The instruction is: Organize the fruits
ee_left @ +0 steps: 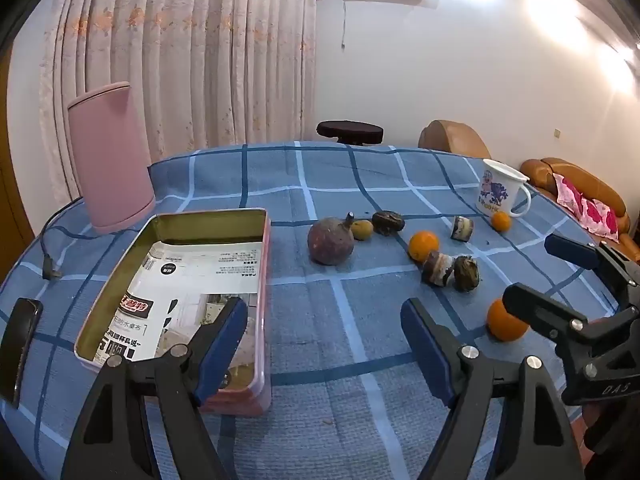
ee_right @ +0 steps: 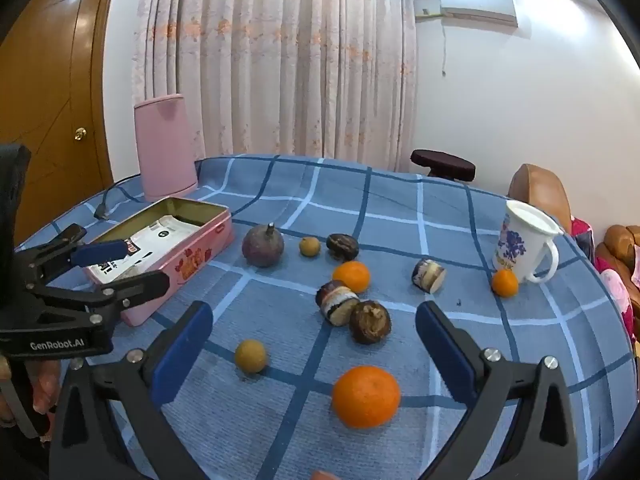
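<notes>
Both my grippers hang over the near edge of the table (ee_left: 320, 184), tilted down a little, nothing held. Left gripper (ee_left: 324, 344) has jaws spread wide, empty, its left pad over the near end of the pink tin (ee_left: 262, 320). Right gripper (ee_right: 314, 348) is wide too, empty, with the nearest orange (ee_right: 366, 396) lying just in front of the gap, not touched.

The tin sits open at the left, lid off, only a printed paper sheet (ee_left: 188, 280) inside; I read it as the bin for the fruit, so no fruit is sorted yet.

The fruit is loose on the blue checked cloth, right of the tin. The big purple fruit (ee_right: 263, 247) is nearest the tin, with a small yellow fruit (ee_right: 310, 247) and a dark wrinkled one (ee_right: 342, 247) beside it. A second orange (ee_right: 352, 276) touches a cut brown piece (ee_right: 337, 307), which touches another dark lump (ee_right: 370, 322). A yellow fruit (ee_right: 250, 356) lies alone near me. Another cut piece (ee_right: 429, 276) and a small orange (ee_right: 505, 282) sit far right, the orange against the white mug (ee_right: 520, 248).

The pink kettle (ee_left: 108, 160) stands behind the tin, cord trailing off left, clear of my path.

Wide jaws suit a start: the near orange looks like the easiest first grab for the right side. It's round, so it may roll if I nudge it.
</notes>
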`<act>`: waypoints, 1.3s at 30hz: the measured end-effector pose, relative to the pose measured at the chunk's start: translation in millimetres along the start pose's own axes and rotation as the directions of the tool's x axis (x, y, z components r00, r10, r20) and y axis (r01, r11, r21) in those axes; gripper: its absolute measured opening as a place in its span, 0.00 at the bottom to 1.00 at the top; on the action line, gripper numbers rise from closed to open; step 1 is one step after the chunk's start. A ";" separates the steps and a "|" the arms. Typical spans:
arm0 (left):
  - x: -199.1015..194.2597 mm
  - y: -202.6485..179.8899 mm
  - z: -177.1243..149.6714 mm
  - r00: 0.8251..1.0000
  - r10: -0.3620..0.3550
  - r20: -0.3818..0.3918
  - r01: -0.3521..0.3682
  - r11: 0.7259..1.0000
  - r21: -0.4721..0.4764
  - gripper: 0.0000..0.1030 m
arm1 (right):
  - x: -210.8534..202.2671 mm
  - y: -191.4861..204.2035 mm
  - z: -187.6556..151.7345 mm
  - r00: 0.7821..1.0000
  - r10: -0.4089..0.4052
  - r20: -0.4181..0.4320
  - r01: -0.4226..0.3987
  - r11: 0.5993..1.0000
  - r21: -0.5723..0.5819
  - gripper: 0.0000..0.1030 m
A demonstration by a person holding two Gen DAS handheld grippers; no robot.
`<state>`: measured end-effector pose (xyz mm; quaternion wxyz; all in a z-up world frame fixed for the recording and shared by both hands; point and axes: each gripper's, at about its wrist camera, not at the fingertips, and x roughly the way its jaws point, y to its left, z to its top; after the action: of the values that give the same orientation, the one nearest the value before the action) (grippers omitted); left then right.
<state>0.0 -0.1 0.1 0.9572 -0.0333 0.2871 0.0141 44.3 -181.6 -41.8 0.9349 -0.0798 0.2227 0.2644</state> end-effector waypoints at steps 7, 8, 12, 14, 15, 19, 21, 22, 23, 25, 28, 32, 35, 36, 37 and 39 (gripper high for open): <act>3.4 -14.0 -8.3 1.000 0.014 -0.001 -0.014 1.000 0.024 0.78 | -1.8 -10.2 -3.3 1.000 -0.004 -0.008 0.004 1.000 0.012 1.00; 3.2 -12.2 -8.2 1.000 0.010 -0.001 -0.010 1.000 0.020 0.78 | -2.0 -8.7 -4.9 1.000 -0.009 -0.011 0.010 1.000 0.017 1.00; 3.9 -8.3 -6.1 1.000 -0.007 -0.011 0.007 1.000 0.013 0.78 | -1.9 -9.8 -7.3 1.000 -0.010 -0.015 0.011 1.000 0.029 1.00; 3.4 -8.9 -5.1 1.000 -0.008 -0.012 0.008 1.000 0.019 0.78 | -1.6 -10.6 -9.2 1.000 -0.010 -0.014 0.011 0.999 0.032 1.00; 3.4 -9.2 -5.1 1.000 -0.008 -0.012 0.008 1.000 0.022 0.78 | -1.9 -10.8 -9.3 1.000 -0.012 -0.015 0.012 0.999 0.032 1.00; 3.8 -10.0 -5.4 1.000 -0.006 -0.012 0.006 1.000 0.028 0.78 | -3.0 -12.4 -10.0 1.000 -0.014 -0.014 0.014 0.999 0.040 1.00; 3.9 -9.9 -5.6 1.000 -0.008 -0.011 0.008 1.000 0.028 0.78 | -3.9 -13.5 -10.3 1.000 -0.015 -0.012 0.015 0.999 0.044 1.00; 3.8 -10.3 -5.8 1.000 -0.006 -0.011 0.007 1.000 0.028 0.78 | -3.9 -14.6 -10.3 1.000 -0.015 -0.012 0.015 0.999 0.045 1.00; 3.8 -10.4 -5.8 1.000 -0.007 -0.010 0.008 1.000 0.028 0.78 | -4.2 -14.9 -10.4 1.000 -0.015 -0.012 0.016 0.999 0.047 1.00; 3.0 -11.1 -6.7 1.000 -0.006 -0.007 0.006 0.999 0.031 0.78 | -4.5 -16.0 -9.8 1.000 -0.016 -0.010 0.016 0.999 0.052 1.00; 2.8 -11.1 -6.4 1.000 -0.007 -0.008 0.007 1.000 0.031 0.78 | -5.1 -17.2 -9.5 1.000 -0.017 -0.007 0.017 0.998 0.056 1.00; 2.8 -11.5 -6.4 1.000 -0.004 -0.007 0.004 0.999 0.033 0.78 | -5.7 -19.4 -10.4 1.000 -0.017 -0.003 0.017 0.998 0.062 1.00; 2.5 -11.9 -6.4 1.000 -0.002 -0.006 0.002 0.999 0.035 0.78 | -5.8 -20.1 -10.8 1.000 -0.020 -0.001 0.020 0.998 0.066 1.00; 2.4 -11.9 -6.5 1.000 -0.002 -0.006 0.002 0.999 0.033 0.78 | -6.0 -20.6 -10.8 1.000 -0.019 -0.001 0.019 0.998 0.068 1.00; 2.5 -11.9 -6.5 1.000 -0.002 -0.006 0.002 0.999 0.034 0.78 | -6.1 -21.2 -11.0 1.000 -0.019 -0.002 0.019 0.997 0.069 1.00; 2.2 -12.2 -6.7 1.000 -0.002 -0.006 0.002 0.999 0.034 0.78 | -6.1 -21.3 -11.0 1.000 -0.021 0.000 0.021 0.997 0.069 1.00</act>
<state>-1.3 -12.8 -6.0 0.9568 -0.0174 0.2901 0.0083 46.9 -205.4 -48.1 0.9399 -0.0496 0.2307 0.2469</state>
